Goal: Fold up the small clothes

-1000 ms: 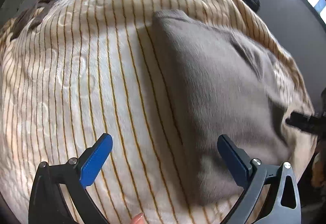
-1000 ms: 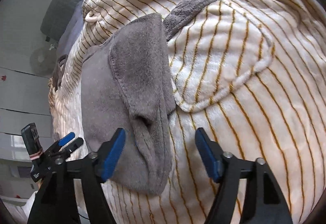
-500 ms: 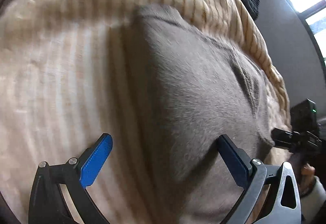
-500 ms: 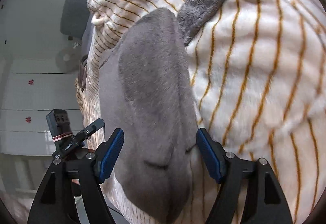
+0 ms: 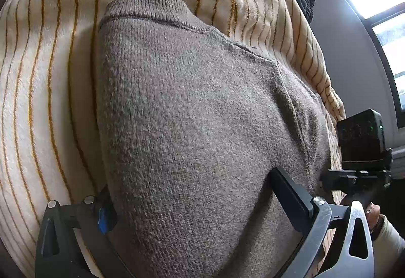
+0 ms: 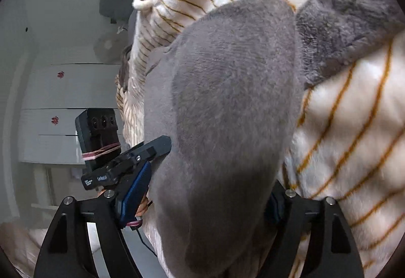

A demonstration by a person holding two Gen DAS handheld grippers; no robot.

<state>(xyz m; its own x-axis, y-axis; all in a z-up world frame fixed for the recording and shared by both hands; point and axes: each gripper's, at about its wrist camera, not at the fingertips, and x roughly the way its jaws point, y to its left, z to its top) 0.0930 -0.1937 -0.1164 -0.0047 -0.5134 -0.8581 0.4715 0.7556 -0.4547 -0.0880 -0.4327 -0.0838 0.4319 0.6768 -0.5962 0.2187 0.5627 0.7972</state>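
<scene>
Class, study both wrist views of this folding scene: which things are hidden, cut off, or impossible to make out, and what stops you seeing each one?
- Left wrist view: the grey sweater runs off the bottom edge; its near hem is unseen.
- Left wrist view: the left gripper straddles the knit, which covers part of its left finger.
- Right wrist view: the right gripper has its right finger mostly buried behind the sweater.
- Both views: the striped blanket beneath the sweater is covered.

One grey-brown knitted sweater (image 5: pixel 202 113) fills the centre of the left wrist view. One cream blanket with orange stripes (image 5: pixel 45 70) lies under it, upper left. Two claws show: the left claw (image 5: pixel 192 202) at the bottom and the right claw (image 6: pixel 205 199). One grey plush piece (image 6: pixel 346 15) sits upper right.
</scene>
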